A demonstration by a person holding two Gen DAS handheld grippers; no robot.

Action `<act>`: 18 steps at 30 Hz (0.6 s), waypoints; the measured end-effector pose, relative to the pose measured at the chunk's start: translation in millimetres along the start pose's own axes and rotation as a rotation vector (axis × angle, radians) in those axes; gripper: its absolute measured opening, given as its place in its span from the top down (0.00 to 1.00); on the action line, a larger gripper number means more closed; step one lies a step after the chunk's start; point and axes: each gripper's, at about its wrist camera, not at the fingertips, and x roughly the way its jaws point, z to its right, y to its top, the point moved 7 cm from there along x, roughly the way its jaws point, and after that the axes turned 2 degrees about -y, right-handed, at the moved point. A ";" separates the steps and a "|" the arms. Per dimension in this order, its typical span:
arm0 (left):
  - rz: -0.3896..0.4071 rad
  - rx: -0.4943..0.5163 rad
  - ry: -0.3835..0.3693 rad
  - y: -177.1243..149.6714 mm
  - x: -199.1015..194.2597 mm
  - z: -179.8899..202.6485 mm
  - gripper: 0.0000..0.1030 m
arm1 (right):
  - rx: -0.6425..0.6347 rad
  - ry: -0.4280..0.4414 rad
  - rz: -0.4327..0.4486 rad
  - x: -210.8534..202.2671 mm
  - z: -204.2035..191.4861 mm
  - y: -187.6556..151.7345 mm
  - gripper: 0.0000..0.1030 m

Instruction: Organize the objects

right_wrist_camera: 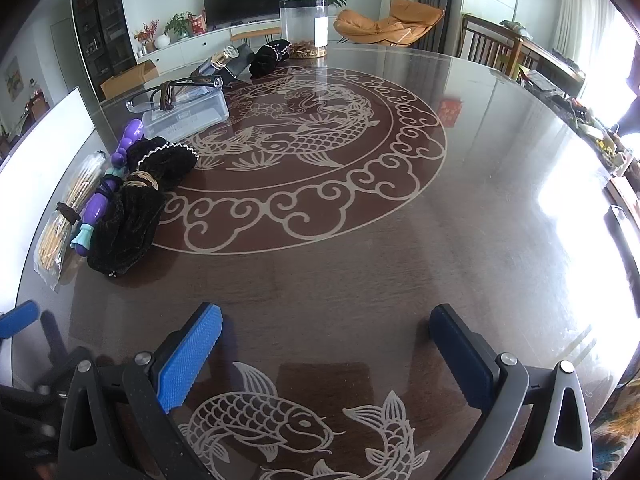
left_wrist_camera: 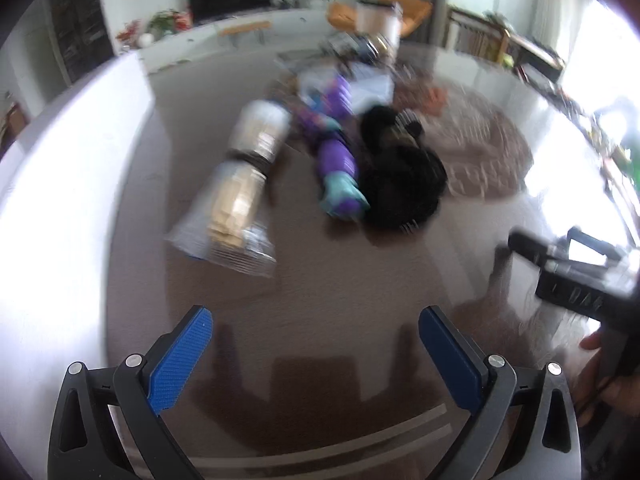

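A clear packet of wooden sticks (left_wrist_camera: 236, 192) (right_wrist_camera: 64, 216), a purple and teal toy (left_wrist_camera: 336, 160) (right_wrist_camera: 100, 200) and a black velvet pouch (left_wrist_camera: 400, 172) (right_wrist_camera: 128, 224) lie side by side on the round brown table (right_wrist_camera: 360, 272). The left wrist view is blurred. My left gripper (left_wrist_camera: 316, 344) is open and empty, short of these objects above the table. My right gripper (right_wrist_camera: 326, 344) is open and empty over the table's fish pattern, to the right of the objects; its body shows at the right of the left wrist view (left_wrist_camera: 576, 276).
A clear plastic box (right_wrist_camera: 188, 112) with a strap on it, a bottle (right_wrist_camera: 216, 62), another black pouch (right_wrist_camera: 268, 58) and a tall clear cylinder (right_wrist_camera: 304, 24) stand at the table's far side. A white board (right_wrist_camera: 44, 132) lies along the left edge.
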 end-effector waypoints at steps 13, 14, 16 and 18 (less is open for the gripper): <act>-0.066 -0.131 -0.040 77.9 66.9 -23.6 0.00 | 0.001 -0.001 0.000 0.1 -0.5 0.2 0.00; -0.058 -0.087 -0.058 81.4 69.6 -10.0 0.00 | 0.001 -0.001 0.000 0.1 -0.6 0.2 0.00; -0.052 0.002 -0.099 87.9 75.5 21.9 0.00 | 0.001 -0.001 0.000 0.2 -0.6 0.1 0.00; -0.051 0.035 -0.161 92.8 77.4 47.4 0.00 | 0.002 0.000 0.000 -0.1 -0.6 0.2 0.00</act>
